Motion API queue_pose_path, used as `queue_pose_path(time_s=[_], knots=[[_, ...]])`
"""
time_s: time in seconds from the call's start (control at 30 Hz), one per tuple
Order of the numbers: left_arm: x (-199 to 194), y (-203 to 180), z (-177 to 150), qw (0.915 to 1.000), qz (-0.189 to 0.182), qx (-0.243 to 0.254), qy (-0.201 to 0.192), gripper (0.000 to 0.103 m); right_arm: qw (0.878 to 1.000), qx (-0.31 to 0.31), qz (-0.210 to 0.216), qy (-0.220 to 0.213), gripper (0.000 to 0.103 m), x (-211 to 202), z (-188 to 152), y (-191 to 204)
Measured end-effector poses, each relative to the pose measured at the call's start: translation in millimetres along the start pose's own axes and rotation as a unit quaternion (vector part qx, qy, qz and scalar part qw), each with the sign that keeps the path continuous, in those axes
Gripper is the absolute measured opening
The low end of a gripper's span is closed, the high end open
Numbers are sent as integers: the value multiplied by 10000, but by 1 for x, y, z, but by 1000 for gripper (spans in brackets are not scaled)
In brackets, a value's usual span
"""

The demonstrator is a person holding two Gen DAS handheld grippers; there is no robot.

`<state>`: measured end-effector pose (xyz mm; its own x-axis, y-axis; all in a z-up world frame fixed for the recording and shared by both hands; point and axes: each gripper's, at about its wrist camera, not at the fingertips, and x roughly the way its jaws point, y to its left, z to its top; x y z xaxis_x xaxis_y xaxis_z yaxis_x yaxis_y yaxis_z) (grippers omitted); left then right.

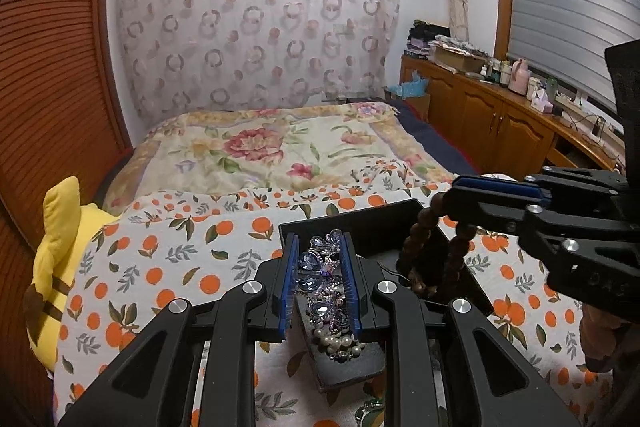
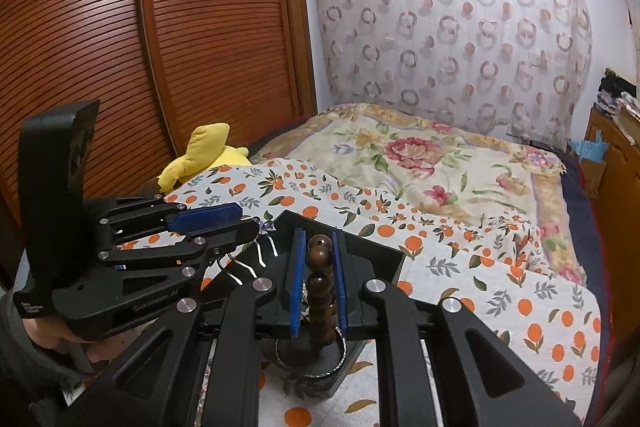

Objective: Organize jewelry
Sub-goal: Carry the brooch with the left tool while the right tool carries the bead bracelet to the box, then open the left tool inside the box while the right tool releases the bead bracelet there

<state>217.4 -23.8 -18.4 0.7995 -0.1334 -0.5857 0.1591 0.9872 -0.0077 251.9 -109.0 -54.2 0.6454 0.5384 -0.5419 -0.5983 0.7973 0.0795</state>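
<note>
My left gripper (image 1: 319,251) is shut on a blue-violet crystal ornament (image 1: 316,265), held above a black jewelry box (image 1: 376,233) on the bed. Pearls (image 1: 340,341) lie in the box below it. My right gripper (image 1: 452,197) comes in from the right, shut on a string of brown wooden beads (image 1: 416,247) that hangs into the box. In the right wrist view the right gripper (image 2: 319,239) clamps the wooden beads (image 2: 320,283) over the box (image 2: 372,259) and a silver bangle (image 2: 316,374). The left gripper (image 2: 248,219) holds the crystal ornament (image 2: 267,225), its silver prongs dangling.
The box rests on an orange-print sheet (image 1: 168,251) beside a floral quilt (image 1: 256,147). A yellow plush toy (image 1: 60,267) lies at the left by slatted wooden doors (image 2: 120,67). A cluttered wooden cabinet (image 1: 500,115) runs along the right. A green jewelry piece (image 1: 372,409) lies near the box.
</note>
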Motion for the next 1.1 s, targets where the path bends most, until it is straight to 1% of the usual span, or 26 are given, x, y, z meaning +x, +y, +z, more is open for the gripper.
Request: queue_pose_path(time_s=[0.27, 0.5, 0.53, 0.57, 0.6, 0.7, 0.87, 1.1], knots=[[7, 0, 0, 10000, -3, 9, 53, 19, 9999, 113, 2, 95, 15, 14, -2, -7], [11, 1, -3, 10000, -22, 13, 94, 19, 9998, 164, -65, 94, 16, 17, -2, -9], [11, 0, -4, 10000, -24, 20, 91, 19, 9998, 163, -72, 91, 21, 16, -3, -9], [11, 0, -4, 10000, -19, 27, 88, 19, 9998, 171, -97, 76, 29, 15, -3, -9], [11, 0, -4, 10000, -21, 27, 88, 19, 9997, 177, -141, 44, 30, 13, -3, -8], [11, 0, -5, 10000, -18, 32, 82, 19, 9992, 213, -318, -99, 30, 2, -1, -6], [11, 0, -5, 10000, -21, 31, 88, 19, 9953, 230, -757, -553, 30, -37, 3, 1], [9, -1, -4, 10000, -19, 47, 52, 19, 9904, 200, -960, -970, 30, -87, 4, 8]])
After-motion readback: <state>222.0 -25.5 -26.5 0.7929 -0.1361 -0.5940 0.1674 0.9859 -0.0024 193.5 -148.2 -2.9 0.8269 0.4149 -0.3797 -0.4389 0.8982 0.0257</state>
